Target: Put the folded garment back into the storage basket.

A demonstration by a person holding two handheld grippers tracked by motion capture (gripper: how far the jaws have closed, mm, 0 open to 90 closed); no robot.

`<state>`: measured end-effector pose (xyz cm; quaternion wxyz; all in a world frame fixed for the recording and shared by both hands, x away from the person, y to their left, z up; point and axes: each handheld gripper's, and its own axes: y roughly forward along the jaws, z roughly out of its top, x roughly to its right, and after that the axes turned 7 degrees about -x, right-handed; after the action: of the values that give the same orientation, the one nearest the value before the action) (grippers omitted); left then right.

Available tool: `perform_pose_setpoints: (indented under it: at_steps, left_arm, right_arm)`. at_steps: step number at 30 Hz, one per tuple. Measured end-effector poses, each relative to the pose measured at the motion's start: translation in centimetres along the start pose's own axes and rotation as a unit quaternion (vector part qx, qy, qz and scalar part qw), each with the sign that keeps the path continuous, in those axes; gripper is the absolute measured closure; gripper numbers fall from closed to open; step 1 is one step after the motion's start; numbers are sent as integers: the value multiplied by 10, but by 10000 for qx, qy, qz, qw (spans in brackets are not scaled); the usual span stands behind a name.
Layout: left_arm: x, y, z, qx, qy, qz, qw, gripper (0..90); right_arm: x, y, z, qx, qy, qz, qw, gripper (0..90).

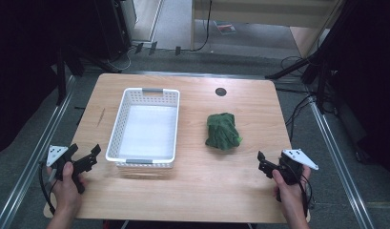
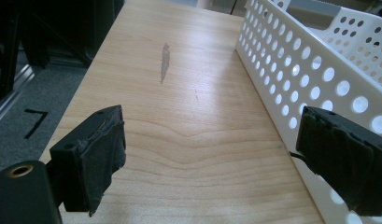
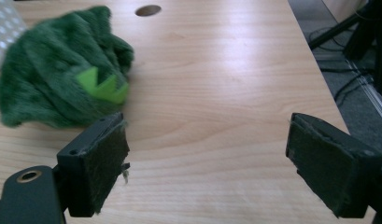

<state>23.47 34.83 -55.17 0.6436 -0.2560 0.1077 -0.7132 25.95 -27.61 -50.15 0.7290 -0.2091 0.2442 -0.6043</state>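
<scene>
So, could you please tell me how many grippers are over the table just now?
2. The left gripper sits at the near left corner beside the white basket; the right gripper is near right, short of the green plush toy. Both open.

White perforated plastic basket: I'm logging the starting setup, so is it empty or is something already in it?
Empty. The white perforated plastic basket shows only its bare floor in the high view; the green plush toy lies outside on the wooden table.

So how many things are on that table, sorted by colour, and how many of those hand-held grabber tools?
White: 1, the basket
Green: 1, the fuzzy plush toy
Black grabbers: 2, the left gripper and the right gripper, both held open above the table
Total: 4
</scene>
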Motion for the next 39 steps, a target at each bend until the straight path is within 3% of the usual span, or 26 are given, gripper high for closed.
perform_pose_setpoints:
  at_steps: [3, 10, 23, 30, 39]
  left_arm:
    - [0, 0, 0, -5, 2, -15, 10000, 93]
    - [0, -1, -1, -4, -1, -76, 10000, 92]
    - [1, -1, -1, -5, 56, -99, 9999, 92]
    - [0, 0, 0, -20, 44, -75, 10000, 93]
    - [1, -1, -1, -13, 54, -71, 10000, 93]
  right_arm:
    - [-15, 1, 6, 0, -160, 75, 9998, 131]
    - [-38, 7, 22, -74, -193, 176, 9996, 129]
    - [-67, 20, 46, -381, -185, 411, 9983, 50]
    - [-82, 29, 58, -386, -206, 445, 9980, 52]
    - [-100, 47, 67, -633, -209, 521, 9964, 56]
